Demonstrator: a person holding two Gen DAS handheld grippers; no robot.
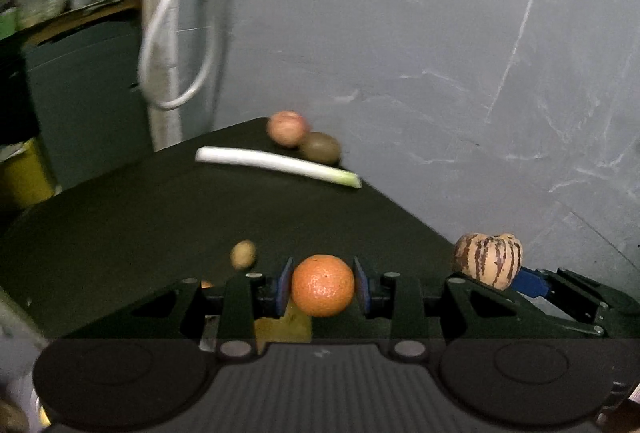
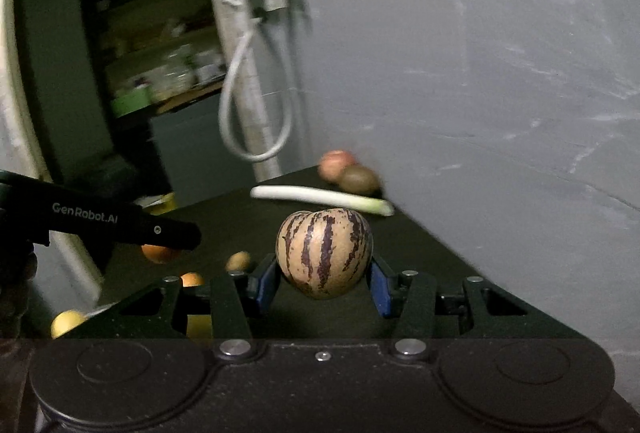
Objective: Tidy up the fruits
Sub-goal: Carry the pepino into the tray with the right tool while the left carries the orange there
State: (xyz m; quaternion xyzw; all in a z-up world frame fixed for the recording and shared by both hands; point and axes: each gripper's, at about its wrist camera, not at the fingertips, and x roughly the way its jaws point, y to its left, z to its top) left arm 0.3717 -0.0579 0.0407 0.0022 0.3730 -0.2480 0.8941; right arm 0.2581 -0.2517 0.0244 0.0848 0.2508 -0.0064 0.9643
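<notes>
1. The left gripper (image 1: 322, 286) pinches an orange (image 1: 322, 285) between its two blue pads; the fruit sits in the air above the dark table (image 1: 140, 225), so I judge it is being carried and not yet put down

2. The right gripper (image 2: 324, 275) pinches a striped fruit (image 2: 324, 253), cream with dark purple stripes. Its pads press on both sides of it. In the left wrist view the same striped fruit (image 1: 488, 259) appears at the right, near the table edge

3. Still lying on the table: a pink-red round fruit (image 1: 287, 127) and a brown kiwi (image 1: 320, 147) touching each other at the far corner, beside the grey wall (image 1: 440, 53)

4. A long white leek (image 1: 276, 161) lies just in front of these two. It is a vegetable, so it perhaps does not belong to the sorting

5. Nearer to the grippers there is a small tan oval thing (image 1: 243, 254), maybe a small potato or a kiwi; the picture is too blurred to tell

6. In the right wrist view a small orange fruit (image 2: 192, 279) and a yellow fruit (image 2: 66, 321) show at the lower left, partly hidden

7. No basket or bowl is visible, so I cannot tell where the fruits should go

8. My judgement: the task is in an early or middle part. Two fruits are in hand, and several wait on the table
</notes>
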